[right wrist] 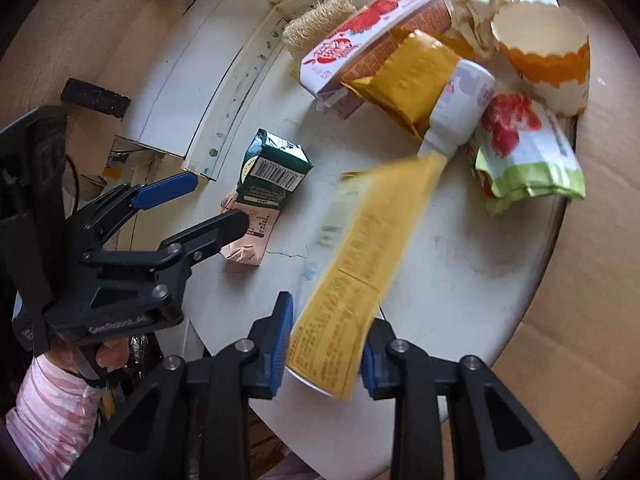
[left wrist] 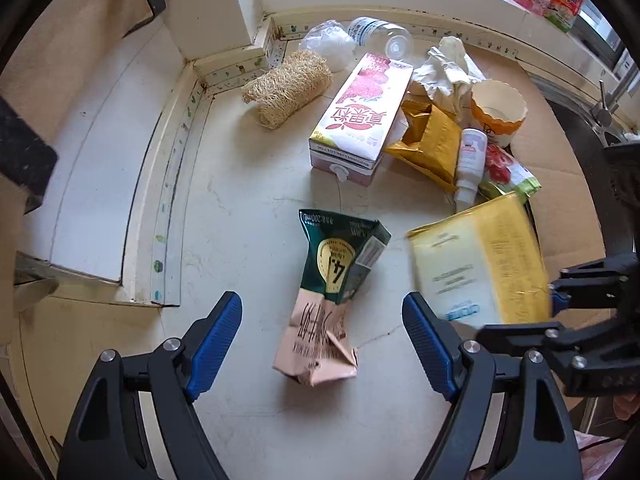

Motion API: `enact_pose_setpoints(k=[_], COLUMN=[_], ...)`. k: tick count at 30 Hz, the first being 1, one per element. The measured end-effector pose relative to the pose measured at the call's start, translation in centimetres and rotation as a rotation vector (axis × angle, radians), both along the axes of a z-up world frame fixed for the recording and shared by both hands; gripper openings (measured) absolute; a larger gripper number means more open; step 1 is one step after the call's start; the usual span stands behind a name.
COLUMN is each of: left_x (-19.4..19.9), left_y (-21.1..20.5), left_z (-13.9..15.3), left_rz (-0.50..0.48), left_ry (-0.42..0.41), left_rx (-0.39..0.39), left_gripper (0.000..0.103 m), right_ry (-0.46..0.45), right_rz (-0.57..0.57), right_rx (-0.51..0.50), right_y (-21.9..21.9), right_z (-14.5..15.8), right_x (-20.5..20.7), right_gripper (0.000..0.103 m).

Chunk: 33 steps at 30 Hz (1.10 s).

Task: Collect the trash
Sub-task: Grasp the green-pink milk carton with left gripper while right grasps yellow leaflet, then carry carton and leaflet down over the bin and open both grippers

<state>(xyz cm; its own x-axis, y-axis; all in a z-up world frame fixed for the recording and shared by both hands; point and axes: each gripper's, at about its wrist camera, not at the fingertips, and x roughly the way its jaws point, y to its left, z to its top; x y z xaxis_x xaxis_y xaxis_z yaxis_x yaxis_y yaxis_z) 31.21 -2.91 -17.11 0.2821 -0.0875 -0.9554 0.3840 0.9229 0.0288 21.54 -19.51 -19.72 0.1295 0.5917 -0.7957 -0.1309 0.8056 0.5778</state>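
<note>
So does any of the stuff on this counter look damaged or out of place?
Yes. The green and pink milk carton in front of the open left gripper is crushed and twisted at its middle. Behind it, the big pink carton lies on its side among wrappers.

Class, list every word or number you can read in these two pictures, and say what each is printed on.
"200mL": green carton.
"4.": same carton.
"真果粒": pink carton.
Yellow packet and white bottle: print too blurred or small to read.
</note>
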Motion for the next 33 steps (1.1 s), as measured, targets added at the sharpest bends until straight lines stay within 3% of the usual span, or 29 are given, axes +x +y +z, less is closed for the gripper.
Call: enact_pose_setpoints(k=[2,4,6,10,19,33], left_x=[0.7,1.4,1.8,1.9,-2.3,-16.1], left_y=[0.0,-0.1,0.1,0.3,-0.1,3.0], left_z=[-0.7,-1.3,-2.0,-2.5,1.4,8.1], left_rz=[0.017,0.034,0.057,0.097,0.183,0.271], left_ry=[0.021,0.047,0.081,0.120,0.050,-0.014], left_rx=[-0.008,-0.010,-0.023,-0.065,-0.107,-0.173], left_gripper=[0.077,0.066,0.046,0.026,0.025,0.025], right_ry=[-0.034,-0.060,-0.074,-0.089,-0.115,-0.186], right_rz=[-0.009,-0.015,-0.022,-0.033,-0.014,0.037], right_rx=[-0.028,-0.049,-0.052,-0.049,-0.054,-0.034], right_y=[-0.6,-1.1,-1.8,-2.5,-3.0,-0.8], right_z=[0.9,1.7,2.3,2.9,3.1,7.0], right_x=[-0.3,-0.7,-1.0,-1.8,-2.9,-10.2], right_gripper=[0.025,0.024,0.023,0.023,0.023,0.023])
